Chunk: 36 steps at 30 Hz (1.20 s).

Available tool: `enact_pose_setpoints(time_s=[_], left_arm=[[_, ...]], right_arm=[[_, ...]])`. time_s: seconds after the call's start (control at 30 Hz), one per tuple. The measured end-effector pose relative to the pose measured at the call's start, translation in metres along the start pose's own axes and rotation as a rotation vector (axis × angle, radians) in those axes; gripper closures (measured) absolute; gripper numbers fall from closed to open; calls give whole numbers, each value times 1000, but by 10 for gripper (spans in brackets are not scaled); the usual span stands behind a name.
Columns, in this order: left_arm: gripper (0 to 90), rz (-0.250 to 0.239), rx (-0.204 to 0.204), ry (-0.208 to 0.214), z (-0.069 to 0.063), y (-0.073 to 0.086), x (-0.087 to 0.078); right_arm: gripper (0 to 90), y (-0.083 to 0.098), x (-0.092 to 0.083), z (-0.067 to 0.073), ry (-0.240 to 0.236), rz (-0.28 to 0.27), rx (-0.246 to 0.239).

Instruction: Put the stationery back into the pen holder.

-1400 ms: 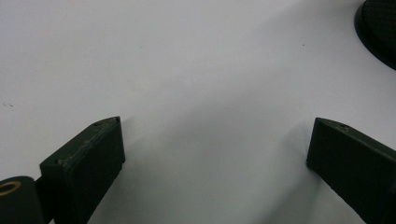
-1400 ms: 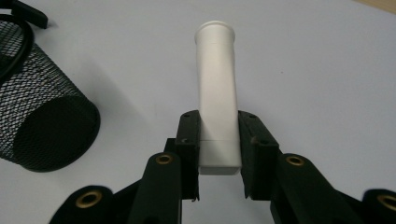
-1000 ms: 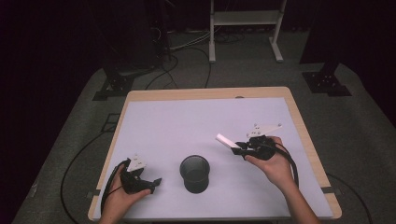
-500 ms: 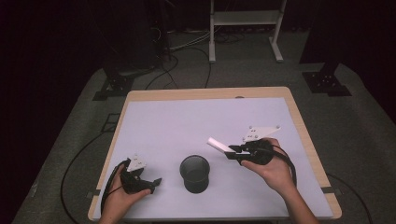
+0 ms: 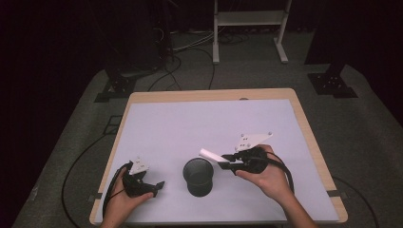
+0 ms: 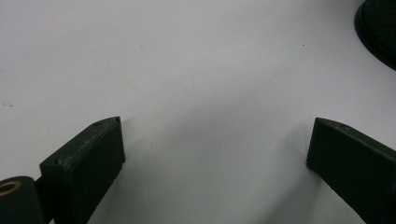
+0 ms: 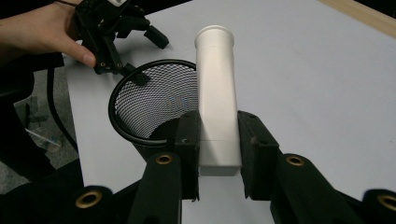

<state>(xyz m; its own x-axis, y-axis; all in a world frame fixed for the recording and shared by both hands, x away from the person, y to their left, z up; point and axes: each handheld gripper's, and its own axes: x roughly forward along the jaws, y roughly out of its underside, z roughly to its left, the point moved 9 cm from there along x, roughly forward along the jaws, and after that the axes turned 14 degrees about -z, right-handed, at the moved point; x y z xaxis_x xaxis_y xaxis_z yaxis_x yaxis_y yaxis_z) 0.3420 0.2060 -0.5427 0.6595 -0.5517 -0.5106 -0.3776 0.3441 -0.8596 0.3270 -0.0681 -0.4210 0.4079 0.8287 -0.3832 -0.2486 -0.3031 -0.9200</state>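
**Transfer step: tube approaching cup**

Since the earlier frames, the right gripper has carried the white cylindrical plastic tube leftward across the table, toward the black wire-mesh cup. The left gripper has stayed in place, its jaws apart over bare table.

Step in hand: transport to the cup. The right gripper's jaws are clamped on the tube's lower end; the flared end projects forward and up, near the cup's rim on the right.

Next move, as judged: centre the tube over the opening, tilt it downward, then release.
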Motion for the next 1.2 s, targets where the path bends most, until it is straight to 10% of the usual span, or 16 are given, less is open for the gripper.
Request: enact_pose_setpoints(time_s=[1.2], left_arm=[[33, 3, 3, 1, 0, 0, 0]], right_arm=[[704, -4, 44, 30, -91, 32, -15]])
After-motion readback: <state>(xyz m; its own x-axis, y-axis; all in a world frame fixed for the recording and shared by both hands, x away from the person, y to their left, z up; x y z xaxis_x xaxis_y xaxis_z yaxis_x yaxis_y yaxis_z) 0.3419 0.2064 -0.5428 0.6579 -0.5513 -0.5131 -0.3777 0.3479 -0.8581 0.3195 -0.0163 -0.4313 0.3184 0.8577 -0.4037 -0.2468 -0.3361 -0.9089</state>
